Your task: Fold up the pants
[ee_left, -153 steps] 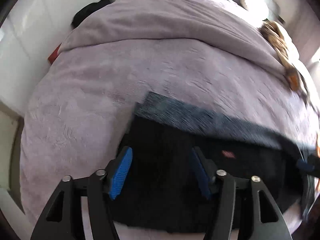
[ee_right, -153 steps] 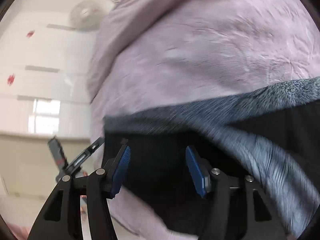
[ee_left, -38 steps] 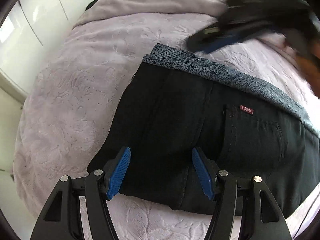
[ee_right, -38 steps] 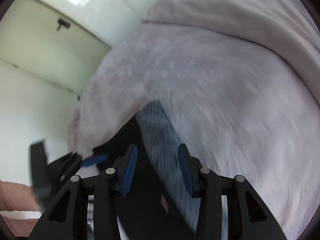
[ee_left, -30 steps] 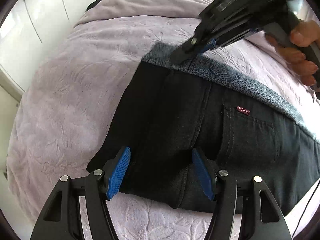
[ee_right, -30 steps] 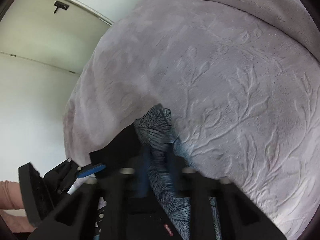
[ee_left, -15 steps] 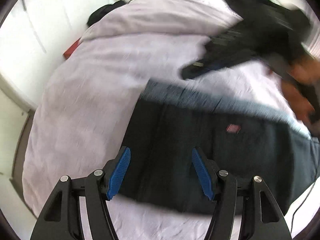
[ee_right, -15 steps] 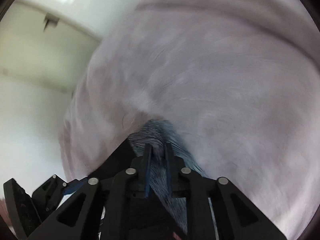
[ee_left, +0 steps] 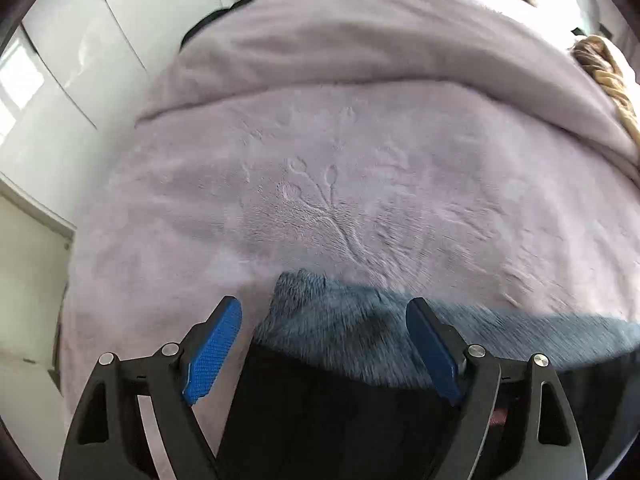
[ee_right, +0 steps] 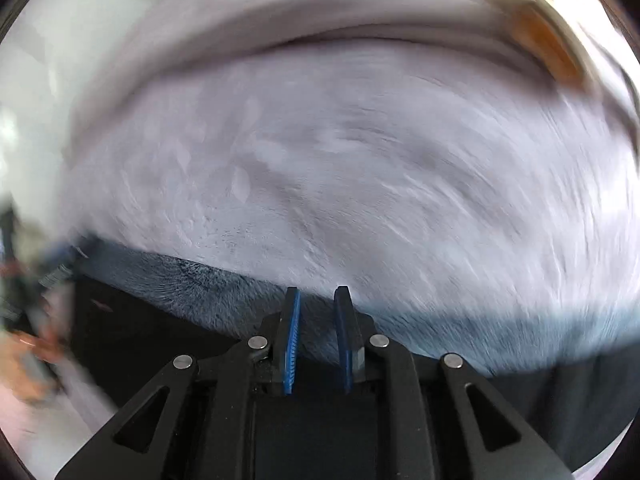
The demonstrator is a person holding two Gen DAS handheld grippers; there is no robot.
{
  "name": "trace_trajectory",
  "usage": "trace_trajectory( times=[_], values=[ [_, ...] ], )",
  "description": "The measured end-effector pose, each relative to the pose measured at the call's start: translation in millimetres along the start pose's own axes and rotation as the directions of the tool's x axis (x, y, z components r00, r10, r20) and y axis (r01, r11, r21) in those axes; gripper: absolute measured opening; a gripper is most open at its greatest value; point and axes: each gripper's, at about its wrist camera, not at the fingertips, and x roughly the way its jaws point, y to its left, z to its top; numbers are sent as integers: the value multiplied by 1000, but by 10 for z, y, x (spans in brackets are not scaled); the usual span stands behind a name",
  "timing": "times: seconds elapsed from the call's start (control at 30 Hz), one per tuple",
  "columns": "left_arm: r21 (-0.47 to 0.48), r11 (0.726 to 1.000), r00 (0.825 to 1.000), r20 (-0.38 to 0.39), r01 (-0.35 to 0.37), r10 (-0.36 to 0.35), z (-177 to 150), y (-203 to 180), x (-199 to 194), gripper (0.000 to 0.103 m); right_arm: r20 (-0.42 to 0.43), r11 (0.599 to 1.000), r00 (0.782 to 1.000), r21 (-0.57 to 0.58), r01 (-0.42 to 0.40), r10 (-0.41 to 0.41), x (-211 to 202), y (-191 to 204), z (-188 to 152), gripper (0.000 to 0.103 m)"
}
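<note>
On the near part of the bed I see the pants [ee_left: 340,408], black, with their grey fuzzy lining [ee_left: 332,320] turned out along the far edge. They lie flat on the lilac blanket [ee_left: 360,184], which has a pressed flower pattern.

My left tongs [ee_left: 324,344] are wide open and hold nothing. Their two blue pads [ee_left: 212,350] stand on either side of the left corner of the lining; I cannot tell if they touch the cloth.

My right tongs [ee_right: 317,320] are almost closed, with only a narrow gap between the blue pads [ee_right: 291,340]. The grey lining [ee_right: 208,300] sits in this gap, so they seem to pinch the far edge of the pants, but the picture is blurred and the grip is not fully clear.

Farther on the bed, a thick fold of the blanket [ee_left: 380,52] runs across. At the far right lies something tan and braided [ee_left: 608,80]. To the left stand white cupboard doors [ee_left: 72,72].
</note>
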Motion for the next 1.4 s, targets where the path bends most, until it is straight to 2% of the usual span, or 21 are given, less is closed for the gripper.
trace_trajectory(
  times=[0.03, 0.13, 0.2, 0.3, 0.4, 0.47, 0.53, 0.57, 0.6, 0.63, 0.77, 0.83, 0.9, 0.93, 0.97, 1.03, 1.07, 1.1, 1.17, 1.27, 1.4],
  values=[
    [27, 1000, 1000, -8, 10, -10, -111, -45, -131, 86, -11, 996, 998, 58, -63, 64, -104, -146, -112, 29],
    [60, 996, 997, -48, 63, -60, -462, -251, -329, 86, -18, 978, 990, 162, -134, 139, -436, -470, -685, 46],
    [91, 991, 992, -83, 99, -91, -664, -547, -335, 86, -38, 941, 975, 274, -201, 220, -503, -655, -1164, 47],
    [145, 984, 985, -149, 106, -85, -979, -809, -255, 86, -49, 864, 958, 447, -233, 284, -383, -794, -1674, 47],
    [163, 983, 991, -116, 83, -64, -1065, -855, -254, 87, 55, 805, 950, 518, -290, 307, -369, -960, -1756, 47],
    [158, 983, 988, -132, 94, -74, -1043, -823, -234, 87, 93, 770, 950, 564, -298, 299, -325, -1084, -1730, 47],
    [161, 982, 987, -145, 99, -75, -1027, -807, -235, 87, 119, 694, 933, 638, -333, 339, -250, -1229, -1732, 47],
    [167, 981, 987, -147, 95, -71, -1023, -808, -239, 87, 140, 668, 927, 657, -350, 348, -242, -1269, -1748, 41],
    [169, 981, 987, -147, 92, -67, -1024, -812, -242, 87, 143, 668, 929, 658, -346, 341, -245, -1261, -1744, 31],
    [171, 981, 987, -146, 88, -63, -1032, -816, -250, 87, 142, 690, 937, 644, -331, 318, -259, -1234, -1738, 8],
    [178, 982, 989, -139, 66, -41, -1003, -840, -210, 91, 212, 756, 942, 561, -337, 262, -502, -1171, -1717, 8],
    [190, 980, 988, -151, 52, -23, -990, -861, -239, 91, 182, 744, 955, 600, -295, 233, -420, -1284, -1844, 8],
    [208, 978, 988, -156, 19, 14, -981, -903, -318, 91, 183, 705, 945, 630, -325, 272, -297, -1337, -1913, 8],
    [222, 975, 990, -141, 11, 21, -971, -935, -410, 91, 194, 692, 931, 626, -359, 308, -327, -1367, -1924, 10],
    [228, 974, 991, -130, 17, 13, -961, -972, -483, 91, 183, 701, 930, 615, -361, 319, -411, -1388, -1909, 11],
    [248, 968, 994, -107, 31, -4, -904, -1126, -629, 91, 203, 739, 932, 568, -363, 301, -719, -1517, -1903, 13],
    [265, 963, 996, -93, 38, -14, -886, -1229, -722, 91, 238, 757, 936, 551, -351, 261, -918, -1642, -1892, 16],
    [282, 958, 996, -80, 52, -30, -873, -1354, -808, 91, 270, 766, 940, 553, -328, 208, -1095, -1780, -1887, 18],
    [305, 948, 995, -69, 92, -74, -862, -1666, -915, 91, 323, 757, 945, 605, -247, 51, -1442, -2238, -1887, 35],
    [324, 934, 987, -100, 153, -127, -917, -2121, -952, 91, 357, 685, 930, 699, -205, -86, -1694, -2896, -1905, 38],
    [330, 921, 974, -159, 205, -160, -1053, -2722, -828, 91, 386, 578, 914, 777, -250, -124, -1707, -3508, -1882, 38]
  ],
)
